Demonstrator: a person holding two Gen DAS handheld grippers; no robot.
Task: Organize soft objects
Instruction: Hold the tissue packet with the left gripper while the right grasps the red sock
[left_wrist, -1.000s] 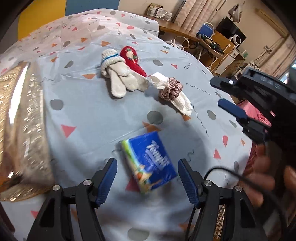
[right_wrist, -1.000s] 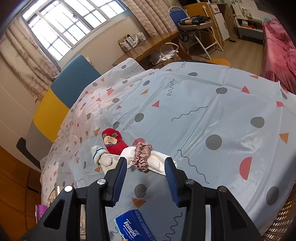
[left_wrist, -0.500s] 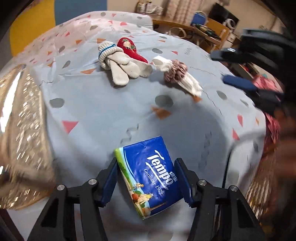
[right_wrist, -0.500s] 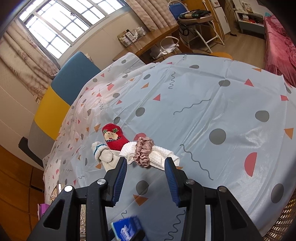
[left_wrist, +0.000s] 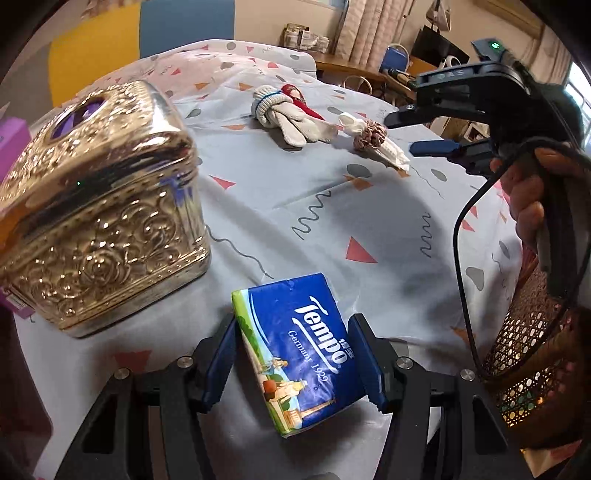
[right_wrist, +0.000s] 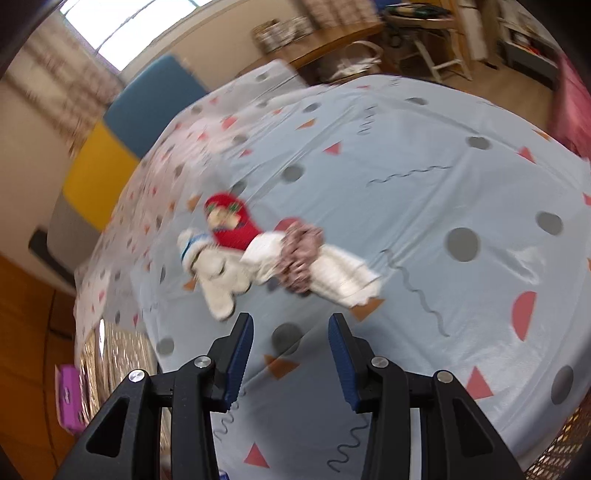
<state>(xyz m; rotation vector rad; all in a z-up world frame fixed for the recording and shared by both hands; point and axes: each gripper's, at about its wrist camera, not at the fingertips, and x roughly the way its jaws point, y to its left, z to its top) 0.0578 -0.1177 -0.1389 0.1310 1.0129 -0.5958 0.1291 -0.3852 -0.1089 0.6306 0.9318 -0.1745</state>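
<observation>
My left gripper (left_wrist: 295, 354) is shut on a blue Tempo tissue pack (left_wrist: 299, 350) and holds it above the table, right of a gold embossed tissue box (left_wrist: 99, 218). A white glove (left_wrist: 291, 118), a red sock (left_wrist: 301, 101) and a white cloth wrapped in a pink scrunchie (left_wrist: 373, 134) lie at the far side. My right gripper (right_wrist: 291, 354) is open and empty, hovering short of the scrunchie cloth (right_wrist: 310, 258), the glove (right_wrist: 218, 269) and the sock (right_wrist: 232, 221). It also shows in the left wrist view (left_wrist: 439, 129), near the cloth.
The table wears a light blue patterned cloth (left_wrist: 369, 206). A purple box (left_wrist: 13, 136) stands behind the gold box. A woven rattan basket (left_wrist: 524, 354) sits at the right edge. Chairs and a desk stand beyond the table.
My left gripper has lifted the tissue pack and swung left, bringing the gold box into full view. My right gripper has moved closer to the scrunchie cloth, with motion blur.
</observation>
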